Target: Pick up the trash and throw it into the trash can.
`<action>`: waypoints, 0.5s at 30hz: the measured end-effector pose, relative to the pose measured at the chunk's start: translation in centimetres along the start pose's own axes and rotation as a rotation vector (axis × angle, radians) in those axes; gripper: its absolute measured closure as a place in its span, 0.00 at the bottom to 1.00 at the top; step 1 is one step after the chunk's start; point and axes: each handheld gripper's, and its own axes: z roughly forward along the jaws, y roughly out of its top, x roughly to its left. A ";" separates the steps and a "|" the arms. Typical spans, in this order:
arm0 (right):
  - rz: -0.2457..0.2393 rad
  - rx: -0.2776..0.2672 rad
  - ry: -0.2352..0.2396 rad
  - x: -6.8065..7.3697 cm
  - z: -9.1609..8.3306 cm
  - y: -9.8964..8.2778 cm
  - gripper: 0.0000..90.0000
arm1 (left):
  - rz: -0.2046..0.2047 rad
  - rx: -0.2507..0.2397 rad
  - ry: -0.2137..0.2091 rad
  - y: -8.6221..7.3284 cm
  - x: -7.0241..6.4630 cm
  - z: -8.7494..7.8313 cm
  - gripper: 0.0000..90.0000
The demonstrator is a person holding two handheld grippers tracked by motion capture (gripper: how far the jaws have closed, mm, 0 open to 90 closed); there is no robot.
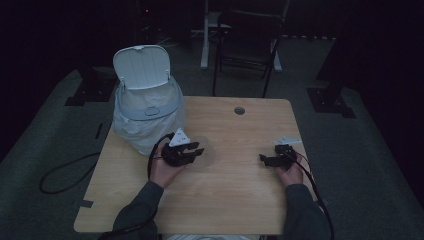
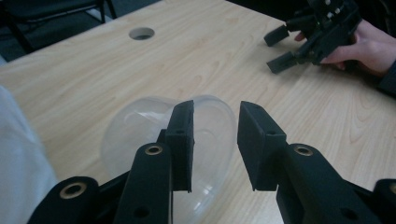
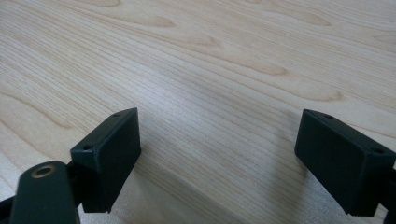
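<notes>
Looking along my left gripper (image 2: 215,140), I see its jaws parted, one on each side of the rim of a clear plastic bowl (image 2: 140,135) that lies on the wooden table (image 1: 230,200), not pressed onto it. My right gripper (image 3: 217,158) hangs low over bare wood with its jaws spread wide, holding nothing. A white bin (image 1: 147,107), lid up, stands at the table's far left corner.

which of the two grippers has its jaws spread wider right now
The right gripper: its jaws stand far apart over bare wooden table. The left gripper shows a narrow gap, just above a clear plastic cup.
</notes>
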 end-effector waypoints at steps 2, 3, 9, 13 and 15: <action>0.000 0.000 0.000 0.0 0.0 0.0 0.15 | 0.006 -0.003 0.009 0.2 0.2 -0.1 0.73; -0.001 0.000 0.000 0.0 0.0 0.0 0.15 | 0.005 -0.006 0.011 0.3 0.4 -0.1 0.72; -0.001 -0.001 0.000 0.0 0.0 0.0 0.15 | -0.010 0.012 0.013 0.4 1.8 0.6 0.68; -0.002 -0.001 0.000 0.0 0.0 0.0 0.15 | -0.016 0.042 0.006 0.0 2.3 1.3 0.66; -0.001 -0.001 0.000 0.0 0.0 0.0 0.15 | -0.019 0.059 0.003 -0.3 2.4 1.7 0.66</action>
